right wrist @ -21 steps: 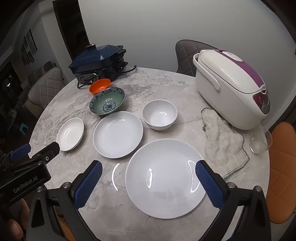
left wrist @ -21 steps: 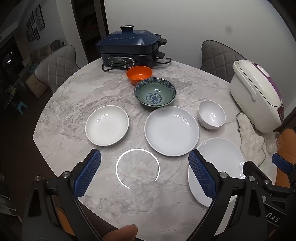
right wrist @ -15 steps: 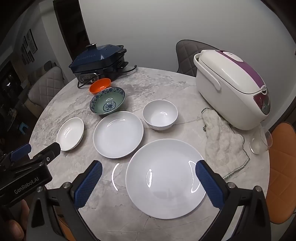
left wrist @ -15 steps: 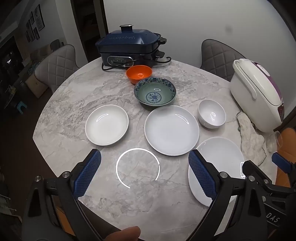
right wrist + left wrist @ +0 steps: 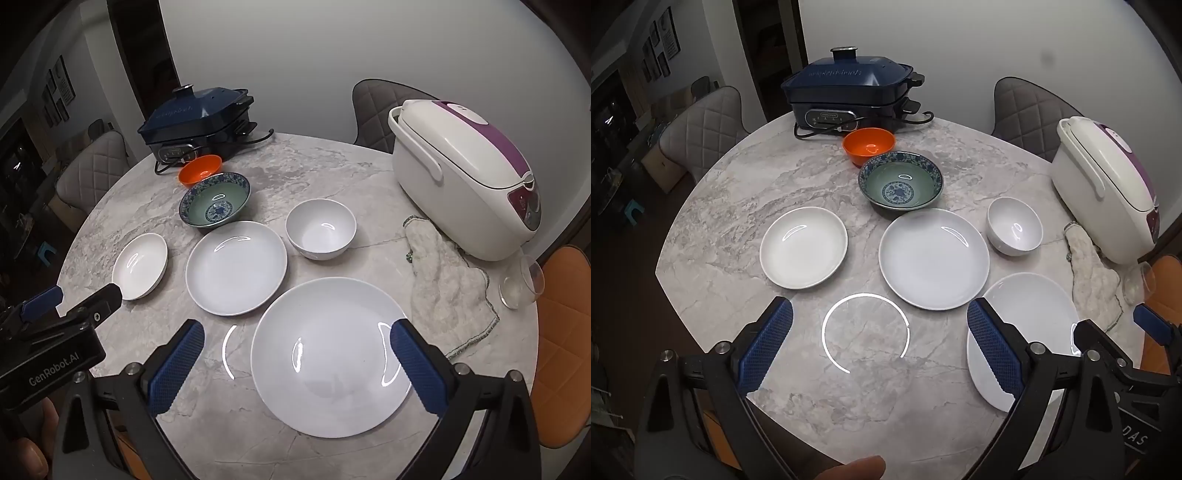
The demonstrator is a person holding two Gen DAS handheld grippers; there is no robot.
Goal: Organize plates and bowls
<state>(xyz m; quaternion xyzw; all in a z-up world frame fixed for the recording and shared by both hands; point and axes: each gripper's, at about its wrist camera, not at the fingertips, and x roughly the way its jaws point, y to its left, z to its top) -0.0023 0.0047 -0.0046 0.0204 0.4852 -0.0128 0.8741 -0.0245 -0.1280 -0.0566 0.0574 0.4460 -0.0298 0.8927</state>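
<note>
White cloth [image 5: 448,284] fully visible from right wrist.

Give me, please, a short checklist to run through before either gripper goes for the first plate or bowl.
1. Left gripper open and holding nothing: ok.
2. Right gripper open and holding nothing: ok.
3. Large white plate lies flat with nothing on it, directly ahead of the right gripper: ok.
4. Small white plate and medium white plate lie apart, not overlapping: ok.
5. White bowl stands upright, clear of the cloth: ok.
6. Orange bowl free of the patterned bowl: cannot tell; they sit very close and may be touching.
</note>
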